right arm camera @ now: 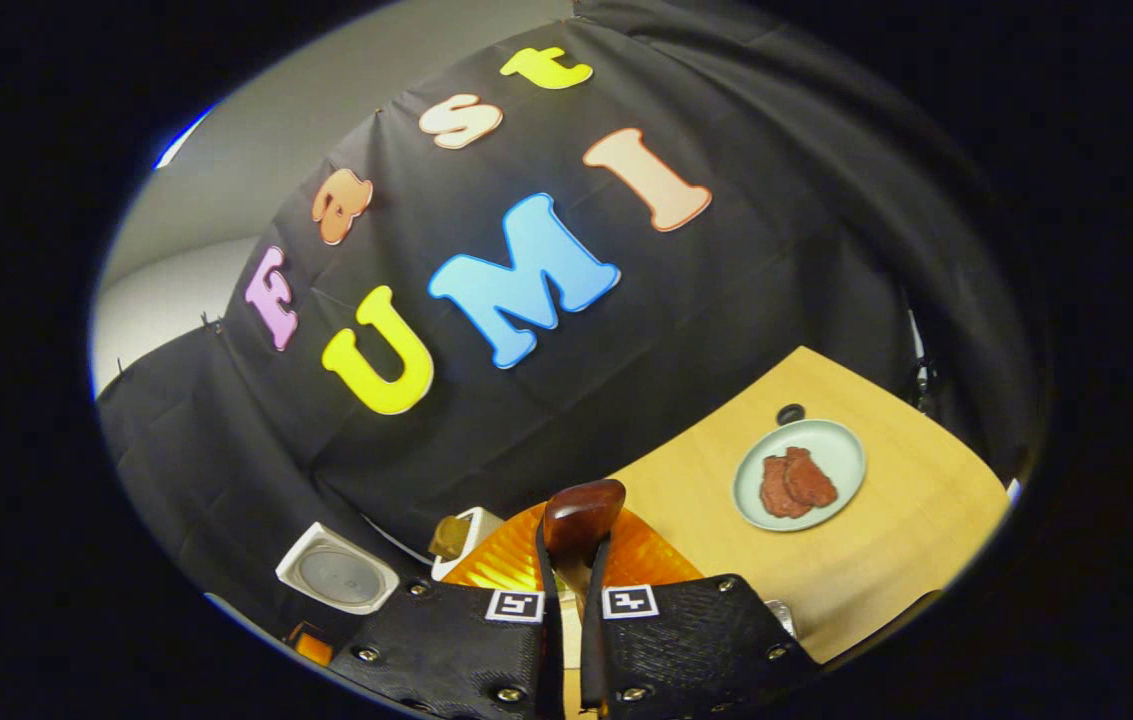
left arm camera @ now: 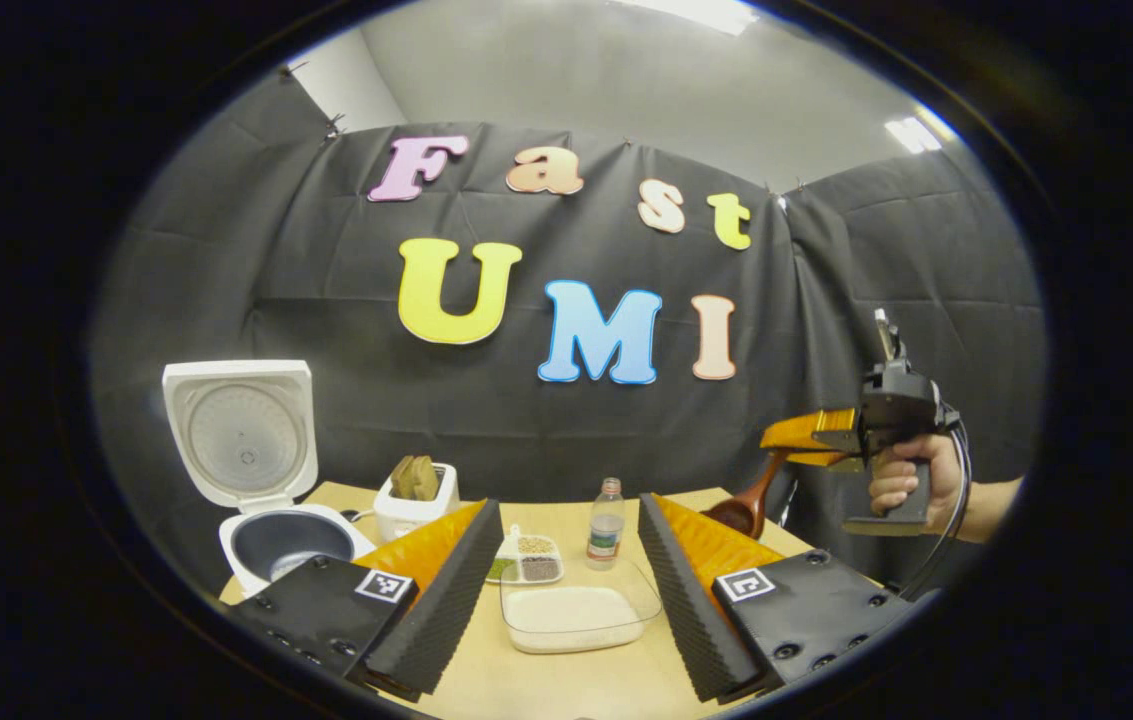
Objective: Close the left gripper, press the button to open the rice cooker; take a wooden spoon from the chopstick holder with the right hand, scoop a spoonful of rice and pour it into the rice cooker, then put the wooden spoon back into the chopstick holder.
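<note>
Wooden tabletop (left arm camera: 566, 690) with black cloth behind – the left gripper (left arm camera: 566, 590) hangs spread wide with nothing between its fingers, a clear rice tub (left arm camera: 574, 615) on the table beyond them. Right gripper (right arm camera: 567, 590) is clenched on the wooden spoon (right arm camera: 581, 515), held up off the table's right edge. Rice cooker (left arm camera: 271, 500) sits lid-up at the far left corner, chopstick holder (left arm camera: 414, 500) just beside it. Bottle (left arm camera: 606, 524) label's too small to read.

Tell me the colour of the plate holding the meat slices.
Pale green plate, best seen in the right gripper view.
</note>
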Demonstrator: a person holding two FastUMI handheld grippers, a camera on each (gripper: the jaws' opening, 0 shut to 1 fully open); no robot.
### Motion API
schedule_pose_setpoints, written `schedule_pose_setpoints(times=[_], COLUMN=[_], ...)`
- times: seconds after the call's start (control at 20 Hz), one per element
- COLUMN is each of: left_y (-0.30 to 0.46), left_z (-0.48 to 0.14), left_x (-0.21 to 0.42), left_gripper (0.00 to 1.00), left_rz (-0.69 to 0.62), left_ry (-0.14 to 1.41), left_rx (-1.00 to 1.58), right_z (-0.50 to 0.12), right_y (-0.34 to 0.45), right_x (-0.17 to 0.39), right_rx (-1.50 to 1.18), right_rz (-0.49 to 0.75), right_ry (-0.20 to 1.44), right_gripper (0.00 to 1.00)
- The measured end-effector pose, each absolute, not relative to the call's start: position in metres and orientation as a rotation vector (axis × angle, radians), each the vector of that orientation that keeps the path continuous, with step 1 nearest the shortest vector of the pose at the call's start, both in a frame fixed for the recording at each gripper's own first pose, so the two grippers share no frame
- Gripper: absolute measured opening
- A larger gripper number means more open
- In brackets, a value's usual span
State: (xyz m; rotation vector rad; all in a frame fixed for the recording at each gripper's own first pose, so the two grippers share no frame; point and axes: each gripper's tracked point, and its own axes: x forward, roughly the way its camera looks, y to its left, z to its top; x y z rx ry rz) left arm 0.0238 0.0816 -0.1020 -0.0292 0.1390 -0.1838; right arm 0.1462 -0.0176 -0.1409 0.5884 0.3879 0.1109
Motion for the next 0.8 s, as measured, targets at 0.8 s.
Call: schedule_pose_setpoints(times=[0.8], left_y=[0.083], left_z=[-0.107], left_x=[0.011], left_gripper=[0.96], left_rz=[-0.154], left_ry=[0.178], left_rx=[0.011], right_z=[-0.264], right_y=[-0.051], right_x=[0.128], right_rx=[0.420], right_rz=[-0.051], right_ry=[0.535], right_gripper=[0.07])
